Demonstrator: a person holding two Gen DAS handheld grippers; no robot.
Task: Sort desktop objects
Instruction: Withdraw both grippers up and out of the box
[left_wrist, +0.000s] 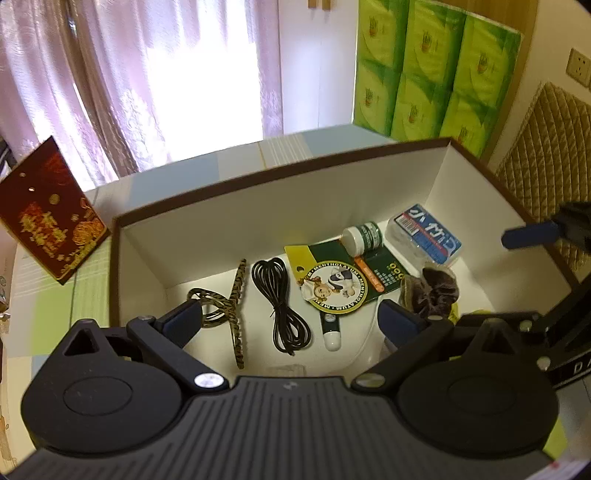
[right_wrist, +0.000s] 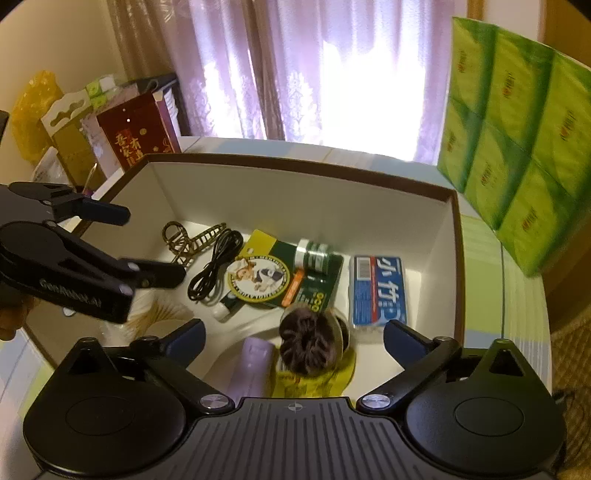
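My left gripper (left_wrist: 291, 325) hangs over the box with its jaws spread wide, nothing between them. My right gripper (right_wrist: 293, 338) is the same, released and empty, low over the box's near end.

Straight under my left fingers: a tortoiseshell hair clip (left_wrist: 225, 306) lying flat, its ring end just beside my left pad, and a coiled black cable (left_wrist: 282, 306) next to it. Then comes a green and yellow Mentholatum card (left_wrist: 340, 280) with a tube poking out below, a small white-capped green jar (left_wrist: 362, 236) resting on the card's far corner, and a blue-labelled clear packet (left_wrist: 424, 234) toward the right wall. A dark brown scrunchie (right_wrist: 308, 345) sits right between my right fingers, a lilac tube (right_wrist: 253, 365) just beside it, something yellow beneath.

The box (left_wrist: 258, 206) is white inside, brown-edged, with tall walls; the bare floor runs along the far wall and in the right corner.

Outside, a red printed carton (left_wrist: 51, 218) stands beside the left wall, and green tissue packs (left_wrist: 432, 70) stack up behind.
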